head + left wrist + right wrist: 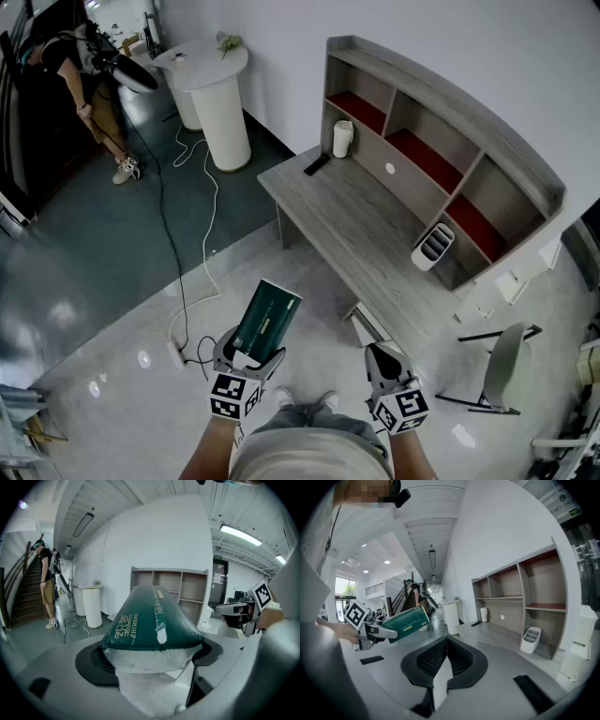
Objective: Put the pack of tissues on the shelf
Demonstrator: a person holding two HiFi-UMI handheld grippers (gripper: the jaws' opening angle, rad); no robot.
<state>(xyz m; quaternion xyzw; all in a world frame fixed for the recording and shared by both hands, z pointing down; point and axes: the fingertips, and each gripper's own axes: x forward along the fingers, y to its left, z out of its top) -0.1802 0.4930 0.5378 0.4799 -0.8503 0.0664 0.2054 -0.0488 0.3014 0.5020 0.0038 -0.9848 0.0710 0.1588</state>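
In the head view, the left gripper at near left is clamped on the white end of the pack of tissues, whose dark green body sticks out toward the far side above the pale floor, well apart from the desk. The right gripper hangs at near right with nothing in it. The shelf unit stands along the desk's right edge, with red-floored compartments. A white canister and a black remote lie at the far end of the desk, and a white organiser stands nearer, against the unit. At far left are a white pedestal table, a cable trailing over the floor and a person; a chair stands at near right. In the left gripper view, the jaws stand wide and press on both sides of the pack, with the green wrapper above and the white end below; the shelf unit shows beyond it and the right gripper to the right. In the right gripper view, the jaws meet with nothing between them. The left gripper holds the pack at left, and the shelf unit and organiser stand at right.
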